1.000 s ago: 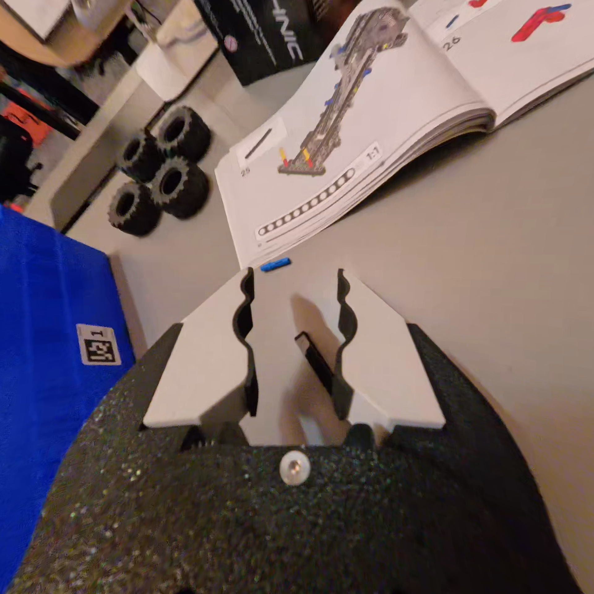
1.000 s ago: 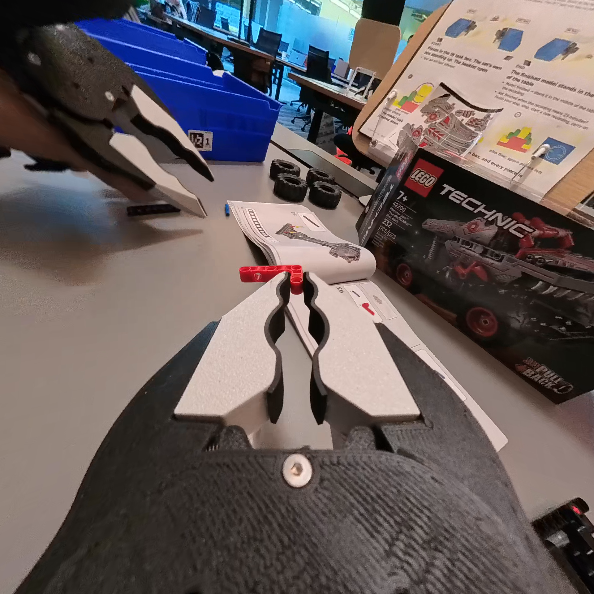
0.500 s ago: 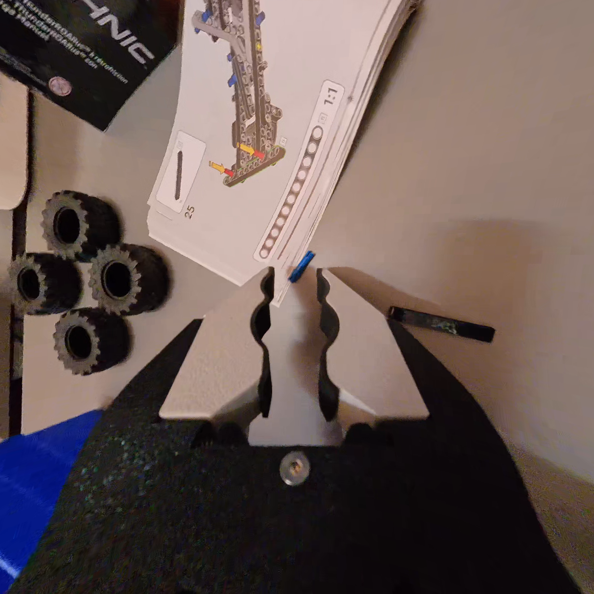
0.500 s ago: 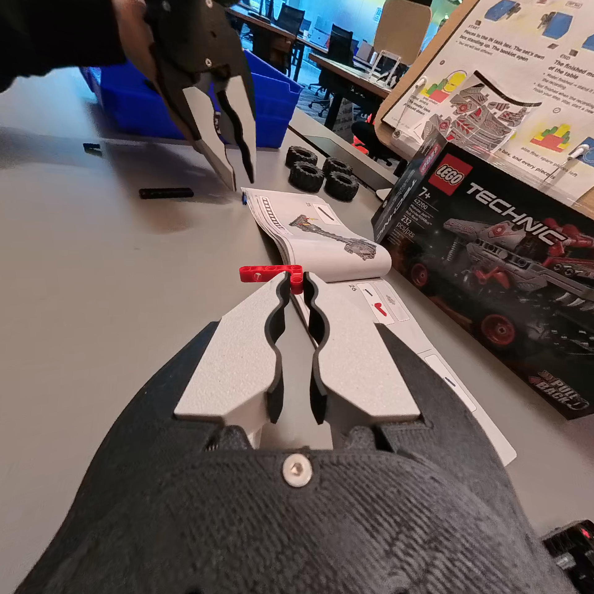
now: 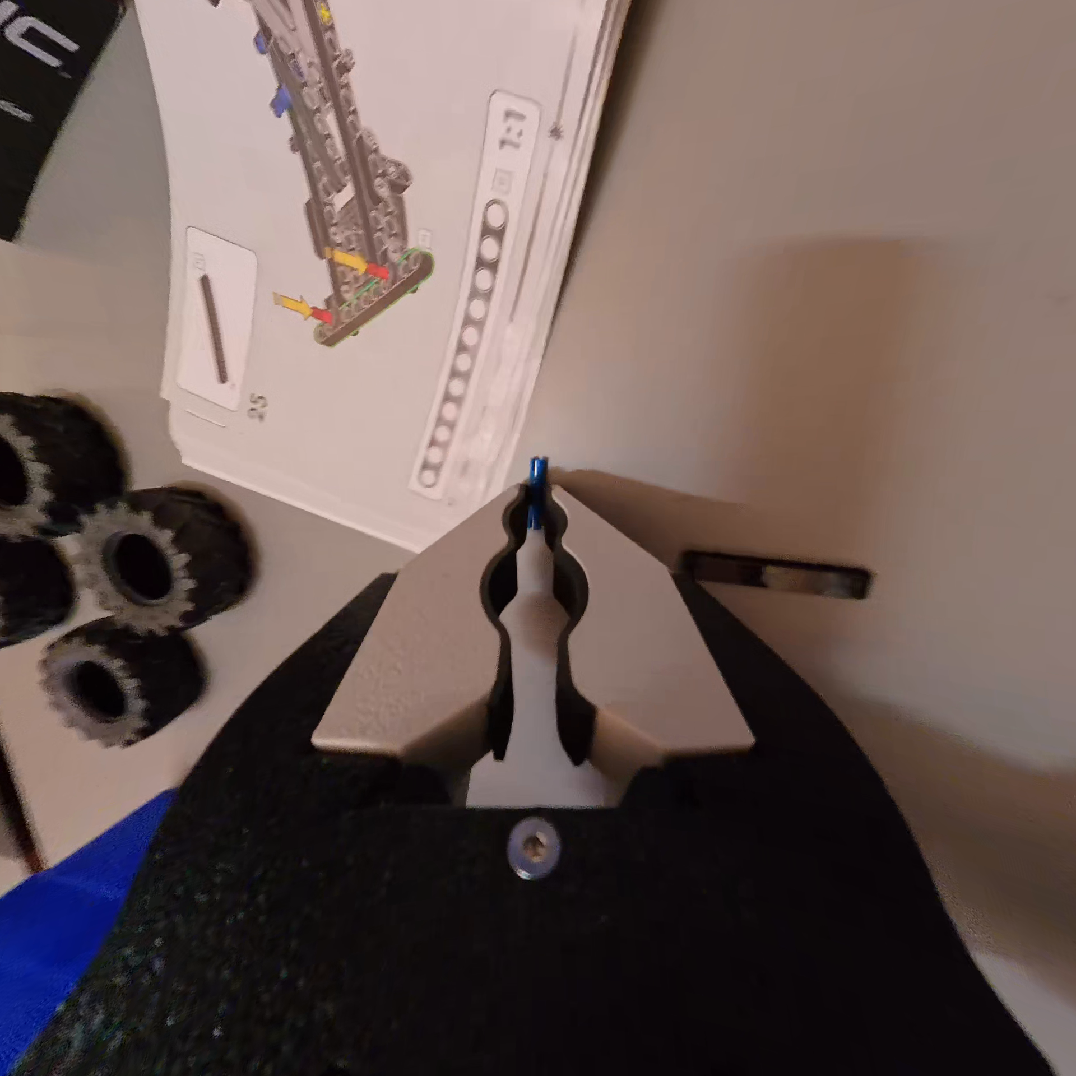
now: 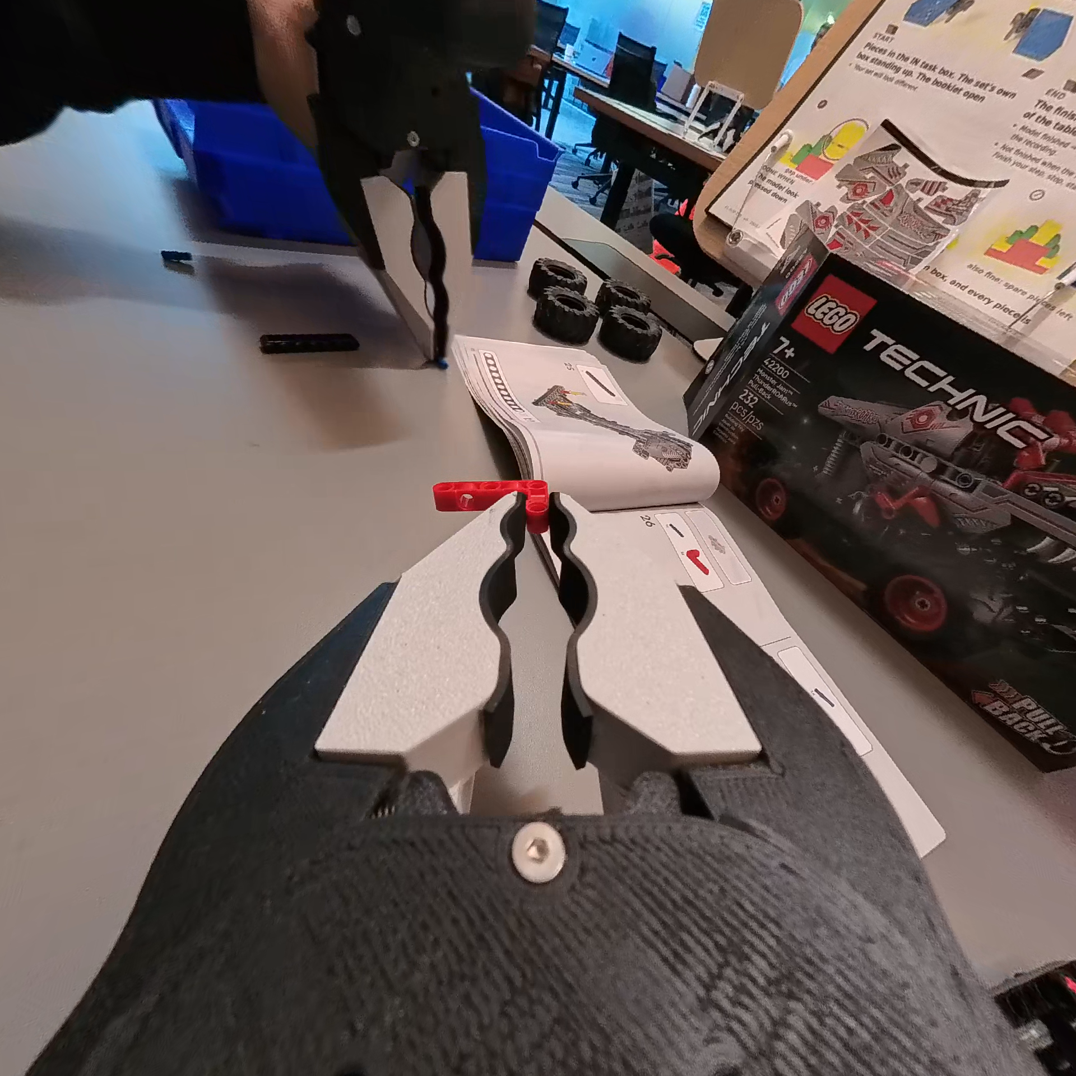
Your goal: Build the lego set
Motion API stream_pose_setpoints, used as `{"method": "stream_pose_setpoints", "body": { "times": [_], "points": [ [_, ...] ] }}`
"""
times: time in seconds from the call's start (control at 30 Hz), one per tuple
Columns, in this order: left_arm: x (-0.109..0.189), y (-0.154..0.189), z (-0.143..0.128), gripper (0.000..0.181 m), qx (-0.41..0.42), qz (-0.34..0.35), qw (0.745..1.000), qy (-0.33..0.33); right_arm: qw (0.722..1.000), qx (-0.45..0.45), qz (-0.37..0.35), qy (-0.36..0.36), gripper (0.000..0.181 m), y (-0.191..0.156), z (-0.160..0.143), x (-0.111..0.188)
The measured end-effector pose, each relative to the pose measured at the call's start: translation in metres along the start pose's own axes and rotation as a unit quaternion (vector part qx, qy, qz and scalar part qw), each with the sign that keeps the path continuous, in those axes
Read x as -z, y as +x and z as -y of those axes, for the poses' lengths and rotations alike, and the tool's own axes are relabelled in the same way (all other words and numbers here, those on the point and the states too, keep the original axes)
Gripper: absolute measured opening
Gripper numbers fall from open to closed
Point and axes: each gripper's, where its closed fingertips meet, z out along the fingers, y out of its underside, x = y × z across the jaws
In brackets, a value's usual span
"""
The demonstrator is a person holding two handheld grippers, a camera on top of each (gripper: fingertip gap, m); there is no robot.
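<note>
My left gripper [image 5: 537,495] points down at the table beside the booklet's corner and is shut on a small blue pin [image 5: 537,473], whose end sticks out past the tips. It also shows in the right wrist view [image 6: 438,355], tips at the table, with the blue pin [image 6: 442,364] at them. My right gripper [image 6: 537,505] is shut on the short leg of a red L-shaped beam [image 6: 489,495], held above the table; the long leg points left. A black beam [image 5: 774,576] lies on the table right of my left gripper; it also shows in the right wrist view [image 6: 308,343].
The open instruction booklet [image 6: 588,431] lies in the middle. Several black tyres [image 6: 594,308] sit behind it. The set's box [image 6: 896,442] stands at the right, a blue bin [image 6: 262,180] at the back left. A small dark piece [image 6: 174,255] lies far left.
My left gripper swung away from the black beam to the blue pin by the booklet, came down and closed on it. My right gripper kept hold of the red beam.
</note>
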Motion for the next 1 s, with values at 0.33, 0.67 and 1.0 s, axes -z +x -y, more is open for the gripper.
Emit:
{"method": "stream_pose_setpoints", "body": {
  "times": [0.33,0.67,1.0],
  "points": [
    [-0.004,0.122,0.080,0.002,-0.045,0.009,0.993,0.104,1.000,-0.002,0.013,0.006,0.006,-0.002,0.001,0.001],
    [0.010,0.129,0.074,0.018,0.077,0.057,0.980,0.177,1.000,0.010,0.019,0.000,0.006,-0.006,0.000,0.000],
    [0.007,0.152,0.071,0.018,0.130,0.066,0.968,0.207,0.999,0.021,0.020,-0.016,0.006,-0.009,-0.004,-0.004]
  ]
}}
